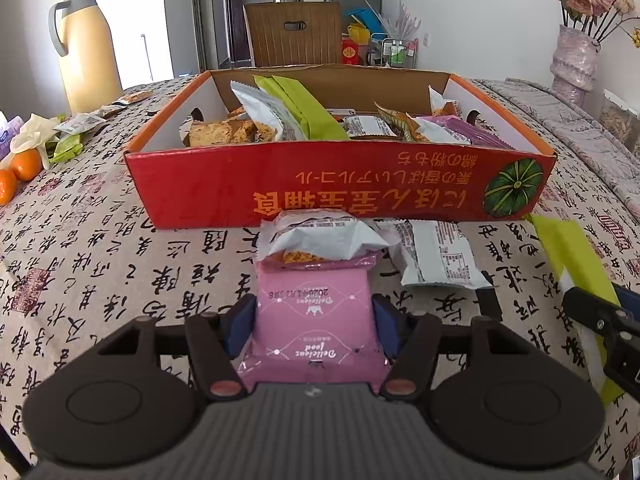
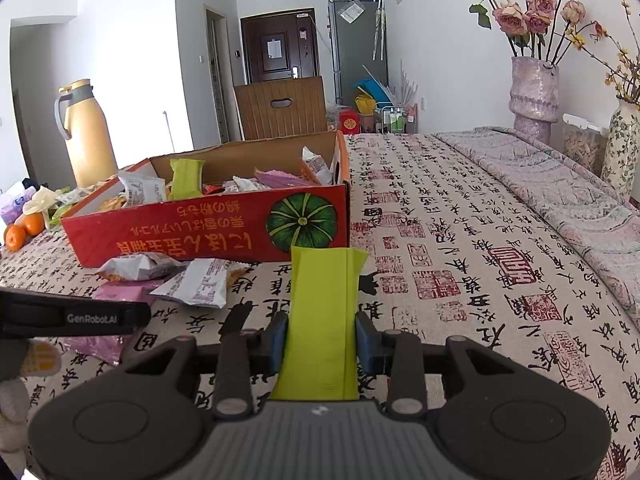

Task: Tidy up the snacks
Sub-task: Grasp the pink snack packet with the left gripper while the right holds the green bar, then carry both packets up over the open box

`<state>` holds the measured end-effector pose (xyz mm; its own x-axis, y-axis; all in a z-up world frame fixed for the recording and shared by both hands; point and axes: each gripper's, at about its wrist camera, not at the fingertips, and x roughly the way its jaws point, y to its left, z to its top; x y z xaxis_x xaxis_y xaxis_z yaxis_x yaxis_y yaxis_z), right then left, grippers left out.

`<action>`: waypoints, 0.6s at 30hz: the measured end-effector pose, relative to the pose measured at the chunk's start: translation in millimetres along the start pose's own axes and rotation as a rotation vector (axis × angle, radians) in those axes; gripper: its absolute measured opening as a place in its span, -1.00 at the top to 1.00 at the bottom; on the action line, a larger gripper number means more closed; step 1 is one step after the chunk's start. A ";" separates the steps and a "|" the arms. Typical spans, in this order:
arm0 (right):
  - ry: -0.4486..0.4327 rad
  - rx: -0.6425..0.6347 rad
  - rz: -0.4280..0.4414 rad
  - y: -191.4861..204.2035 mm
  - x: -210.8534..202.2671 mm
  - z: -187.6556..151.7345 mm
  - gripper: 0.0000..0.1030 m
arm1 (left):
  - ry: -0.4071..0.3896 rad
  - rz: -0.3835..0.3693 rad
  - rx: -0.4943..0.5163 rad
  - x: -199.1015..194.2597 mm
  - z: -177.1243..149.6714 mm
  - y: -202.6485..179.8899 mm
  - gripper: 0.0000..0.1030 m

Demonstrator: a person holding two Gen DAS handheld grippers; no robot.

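Observation:
A pink snack packet (image 1: pixel 312 344) lies on the patterned tablecloth, and my left gripper (image 1: pixel 314 312) has its blue pads against both sides of it. A white packet (image 1: pixel 320 236) rests on the pink packet's far end, with another white packet (image 1: pixel 436 256) to its right. Behind them stands a red cardboard box (image 1: pixel 224 184) holding several snack packets. My right gripper (image 2: pixel 322 332) is shut on a long green packet (image 2: pixel 324 280), held just in front of the red box (image 2: pixel 180 236) near its right corner. In the right wrist view, the left gripper's (image 2: pixel 72 316) side shows at the left edge.
A yellow thermos (image 1: pixel 86 48), oranges (image 1: pixel 24 164) and loose packets sit at the table's left. Flower vases (image 2: pixel 534 92) stand at the far right beside a folded grey cloth (image 2: pixel 560 184). A wooden chair back (image 1: pixel 294 34) rises behind the box.

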<state>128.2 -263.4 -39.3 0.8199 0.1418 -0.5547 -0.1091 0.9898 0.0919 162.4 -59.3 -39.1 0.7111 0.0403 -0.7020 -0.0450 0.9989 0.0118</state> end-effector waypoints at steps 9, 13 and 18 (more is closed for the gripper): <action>-0.016 -0.014 0.000 4.9 -8.1 1.0 0.34 | -0.026 -0.025 0.015 -14.5 -7.2 6.6 -0.21; -0.025 -0.020 0.001 7.5 -12.7 1.6 0.34 | -0.056 -0.046 0.035 -27.7 -8.2 7.1 -0.21; -0.044 -0.028 0.005 11.9 -18.4 4.3 0.34 | -0.104 -0.076 0.060 -44.9 -5.7 4.5 -0.21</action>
<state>114.2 -254.3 -24.5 0.8429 0.1464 -0.5177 -0.1283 0.9892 0.0707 126.3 -56.8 -11.6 0.7797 -0.0364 -0.6251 0.0515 0.9987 0.0061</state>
